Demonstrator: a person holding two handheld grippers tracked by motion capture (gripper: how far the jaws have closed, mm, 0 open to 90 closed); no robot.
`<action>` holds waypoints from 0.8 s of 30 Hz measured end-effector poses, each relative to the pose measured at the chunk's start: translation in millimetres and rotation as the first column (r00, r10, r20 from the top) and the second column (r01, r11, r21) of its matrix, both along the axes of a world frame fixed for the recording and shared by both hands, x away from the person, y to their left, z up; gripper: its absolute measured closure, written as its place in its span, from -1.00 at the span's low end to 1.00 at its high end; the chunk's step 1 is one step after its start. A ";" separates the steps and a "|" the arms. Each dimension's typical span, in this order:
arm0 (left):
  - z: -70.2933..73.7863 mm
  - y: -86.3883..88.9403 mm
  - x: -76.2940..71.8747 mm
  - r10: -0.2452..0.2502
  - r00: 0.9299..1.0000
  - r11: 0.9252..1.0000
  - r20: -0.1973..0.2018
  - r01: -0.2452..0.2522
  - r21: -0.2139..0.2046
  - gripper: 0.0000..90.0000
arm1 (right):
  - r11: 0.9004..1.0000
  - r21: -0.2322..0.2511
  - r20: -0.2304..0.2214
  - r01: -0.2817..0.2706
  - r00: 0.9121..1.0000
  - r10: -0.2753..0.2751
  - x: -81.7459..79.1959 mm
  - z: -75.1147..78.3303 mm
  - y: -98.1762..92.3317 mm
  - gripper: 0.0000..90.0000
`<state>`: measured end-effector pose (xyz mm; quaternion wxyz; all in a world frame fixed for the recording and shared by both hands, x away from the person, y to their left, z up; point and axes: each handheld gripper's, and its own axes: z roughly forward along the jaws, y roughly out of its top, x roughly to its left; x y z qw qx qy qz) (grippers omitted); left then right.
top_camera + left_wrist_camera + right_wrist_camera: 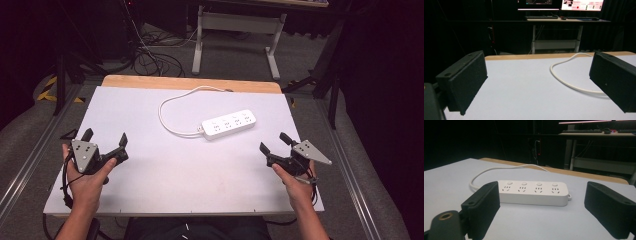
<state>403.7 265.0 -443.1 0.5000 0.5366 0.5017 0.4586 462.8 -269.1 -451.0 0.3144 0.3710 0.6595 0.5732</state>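
On the white rectangular worktop (165, 185), the white plastic four-socket power strip (229, 124) lies flat, a little toward two o'clock from the centre, with its long side slanting up to the right. Its white rubbery cable (167, 107) leaves the left end, loops round to nine o'clock and runs off toward the wooden back edge (190, 83) at twelve.

Your left gripper (105, 138) rests near eight o'clock, well apart from the strip, jaws spread wide with nothing between them; in the left gripper view the cable loop lies ahead. Your right gripper (274, 142) sits near four o'clock, jaws also wide and empty, aimed at the strip's long side in the right gripper view.

I'd expect the strip to be light, rigid and smooth, so it may slide when nudged. Take it across the narrow width near the middle, clear of the buttons. The cable is limp and will drag, so it may swing the body
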 end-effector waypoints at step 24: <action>-0.4 -0.5 1.5 -0.006 1.000 1.000 -0.008 0.006 0.003 -0.95 | 1.000 0.004 0.005 -0.007 1.000 0.007 -1.0 0.3 -2.2 -0.52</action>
